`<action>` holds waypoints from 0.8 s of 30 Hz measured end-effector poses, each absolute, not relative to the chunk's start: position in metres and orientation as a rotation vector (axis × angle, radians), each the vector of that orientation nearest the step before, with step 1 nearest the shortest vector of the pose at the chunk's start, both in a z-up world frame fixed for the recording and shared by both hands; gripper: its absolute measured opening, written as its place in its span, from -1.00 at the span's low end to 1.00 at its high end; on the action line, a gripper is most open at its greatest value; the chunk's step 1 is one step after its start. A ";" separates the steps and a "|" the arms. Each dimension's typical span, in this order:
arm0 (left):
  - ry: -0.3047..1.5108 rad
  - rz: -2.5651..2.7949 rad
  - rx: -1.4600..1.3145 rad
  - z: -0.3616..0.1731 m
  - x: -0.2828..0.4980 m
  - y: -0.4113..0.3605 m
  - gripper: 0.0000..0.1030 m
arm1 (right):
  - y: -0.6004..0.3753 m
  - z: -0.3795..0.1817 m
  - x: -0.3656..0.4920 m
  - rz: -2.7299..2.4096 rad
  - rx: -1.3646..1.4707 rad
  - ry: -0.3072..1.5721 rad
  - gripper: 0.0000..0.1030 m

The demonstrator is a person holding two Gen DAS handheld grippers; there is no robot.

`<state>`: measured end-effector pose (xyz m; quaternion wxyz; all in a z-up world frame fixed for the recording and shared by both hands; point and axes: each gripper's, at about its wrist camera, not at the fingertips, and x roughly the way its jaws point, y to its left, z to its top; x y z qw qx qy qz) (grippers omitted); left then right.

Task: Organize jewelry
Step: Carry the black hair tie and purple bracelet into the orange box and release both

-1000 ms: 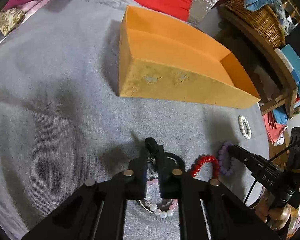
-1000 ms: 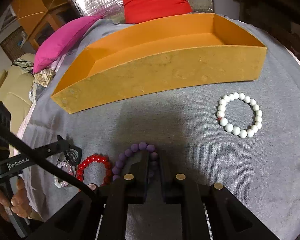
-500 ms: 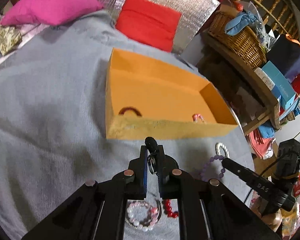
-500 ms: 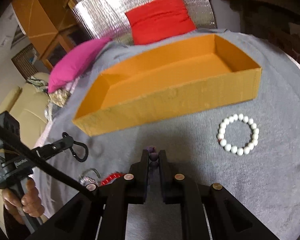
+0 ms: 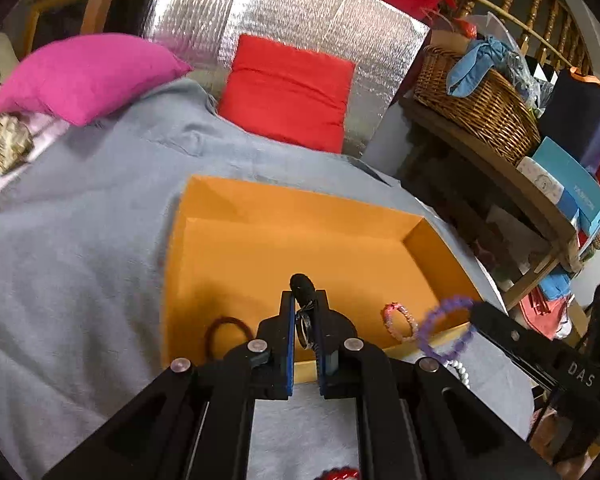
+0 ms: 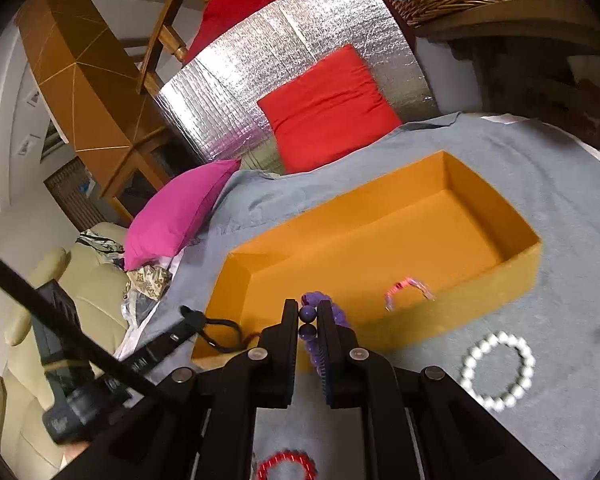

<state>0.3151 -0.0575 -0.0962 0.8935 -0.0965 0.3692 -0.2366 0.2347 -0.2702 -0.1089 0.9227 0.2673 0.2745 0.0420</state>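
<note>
2 bracelets (image 5: 398, 322) in box (image 5: 284, 208), cushions (image 5: 288, 92) behind it, basket (image 5: 476, 108) right

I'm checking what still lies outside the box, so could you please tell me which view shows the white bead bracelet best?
The right wrist view: the white bead bracelet lies there as a whole ring on the grey cloth, outside the orange box. The left wrist view shows only a few of its beads behind the left gripper.

Grey blanket (image 6: 540, 184) covers the surface, wrinkled toward far end. Orange box (image 6: 496, 280) sits on it, mid-cloth. White bead bracelet (image 6: 500, 372) lies flat near box's front wall, rt side. Red bead bracelet (image 6: 286, 466) further out from that wall, nearer cam. Pink pillow (image 6: 180, 216) past box's left end, red cushion (image 6: 328, 108) behind box.
</note>
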 end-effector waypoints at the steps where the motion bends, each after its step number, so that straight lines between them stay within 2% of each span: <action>1: 0.770 -0.488 -0.189 -0.098 0.317 -0.063 -0.83 | -0.269 -0.108 0.241 0.088 0.547 0.560 -0.79; 5: 0.773 -0.465 -0.137 -0.105 0.324 -0.075 -0.83 | -0.270 -0.114 0.268 0.090 0.547 0.557 -0.79; 12: 0.814 -0.452 -0.076 -0.116 0.332 -0.086 -0.83 | -0.274 -0.147 0.316 0.079 0.574 0.666 -0.79; 14: 0.812 -0.448 -0.057 -0.115 0.331 -0.088 -0.71 | -0.277 -0.153 0.319 0.066 0.588 0.681 -0.79; 16: 0.805 -0.439 -0.033 -0.113 0.329 -0.090 -0.43 | -0.280 -0.152 0.318 0.063 0.598 0.680 -0.75; 17: 0.793 -0.421 -0.009 -0.112 0.325 -0.090 -0.31 | -0.282 -0.151 0.317 0.062 0.605 0.683 -0.55; 18: 0.781 -0.407 0.012 -0.111 0.322 -0.091 -0.05 | -0.285 -0.151 0.314 0.053 0.619 0.678 -0.30; 19: 0.760 -0.388 0.041 -0.109 0.317 -0.091 0.10 | -0.286 -0.150 0.311 0.044 0.627 0.670 -0.22; 20: 0.738 -0.369 0.071 -0.106 0.312 -0.092 0.12 | -0.288 -0.148 0.307 0.041 0.632 0.664 -0.15; 24: 0.689 -0.309 0.153 -0.097 0.296 -0.088 0.23 | -0.291 -0.135 0.288 0.047 0.618 0.643 -0.15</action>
